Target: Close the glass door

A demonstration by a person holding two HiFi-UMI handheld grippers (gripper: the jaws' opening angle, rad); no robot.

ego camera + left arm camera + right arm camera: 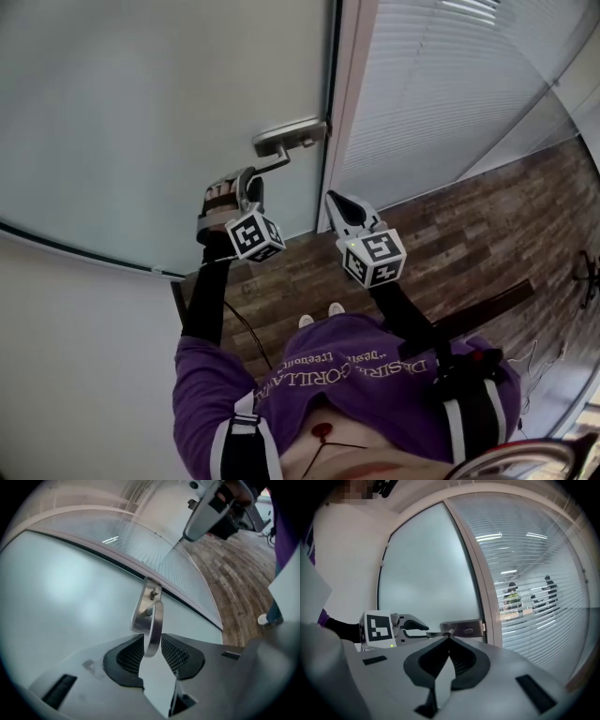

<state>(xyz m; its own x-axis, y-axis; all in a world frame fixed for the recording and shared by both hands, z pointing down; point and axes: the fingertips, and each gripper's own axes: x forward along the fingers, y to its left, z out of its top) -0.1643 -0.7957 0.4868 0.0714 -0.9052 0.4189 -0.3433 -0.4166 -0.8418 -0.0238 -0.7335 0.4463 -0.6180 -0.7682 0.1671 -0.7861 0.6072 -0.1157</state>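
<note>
The frosted glass door (141,112) lies against its white frame (352,103), with a metal lever handle (286,141) near its edge. My left gripper (246,183) is at the free end of the lever. In the left gripper view the lever (152,620) stands between the jaws of my left gripper (152,651), which are open and not pressing on it. My right gripper (339,208) hangs a little right of the handle, in front of the frame, shut on nothing. From the right gripper view, its jaws (449,639) meet below the handle plate (461,629).
A glass wall with white blinds (450,75) runs right of the frame, and people (513,595) stand behind it. Wood-pattern floor (469,234) lies below. The person's purple shirt (356,366) fills the bottom of the head view. A white wall (75,356) is at the left.
</note>
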